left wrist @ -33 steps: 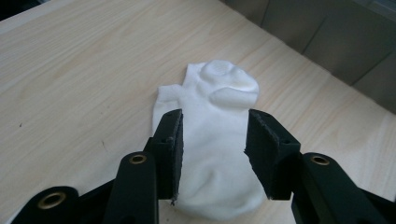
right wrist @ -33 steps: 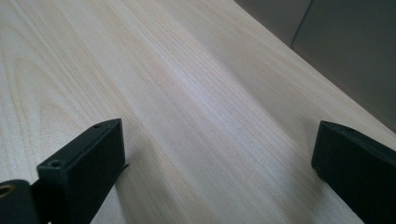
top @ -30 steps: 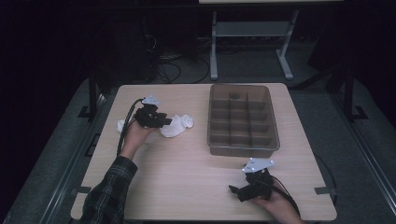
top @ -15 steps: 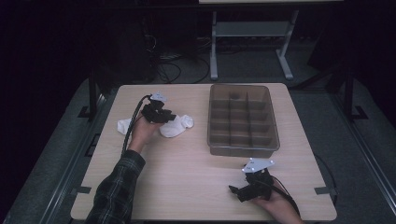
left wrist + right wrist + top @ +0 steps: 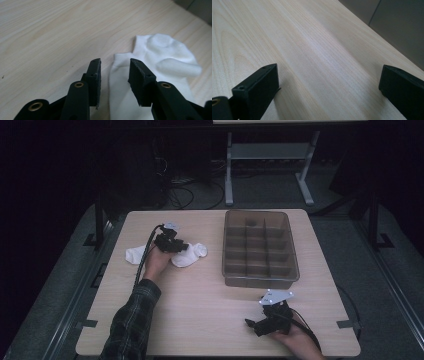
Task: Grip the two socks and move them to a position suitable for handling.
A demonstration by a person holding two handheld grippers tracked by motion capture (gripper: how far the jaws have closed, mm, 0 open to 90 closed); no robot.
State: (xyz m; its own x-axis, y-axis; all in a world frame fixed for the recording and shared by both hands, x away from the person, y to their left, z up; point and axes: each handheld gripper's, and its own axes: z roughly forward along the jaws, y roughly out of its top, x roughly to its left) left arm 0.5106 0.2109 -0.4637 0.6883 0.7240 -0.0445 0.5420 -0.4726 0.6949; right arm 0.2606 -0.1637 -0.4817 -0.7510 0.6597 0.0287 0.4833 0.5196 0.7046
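A white sock [image 5: 194, 255] [image 5: 162, 55] lies crumpled on the wooden table [image 5: 200, 305], left of the middle. My left gripper [image 5: 182, 246] [image 5: 115, 72] hangs low over it, pointing right. Its jaws stand partly open astride the sock's cuff edge and have just opened a little; the pads do not press on the cloth. A second white sock [image 5: 134, 254] lies just left of that hand. My right gripper [image 5: 250, 324] [image 5: 329, 80] rests near the front right edge, wide open over bare wood.
A brown see-through tray [image 5: 260, 281] split into several compartments stands right of the middle, a hand's width from the sock. A white stand [image 5: 267, 155] rises beyond the table's far edge. Cables trail from both grippers.
My left gripper has shifted a little to the right and sunk toward the sock. The right hand has kept still.
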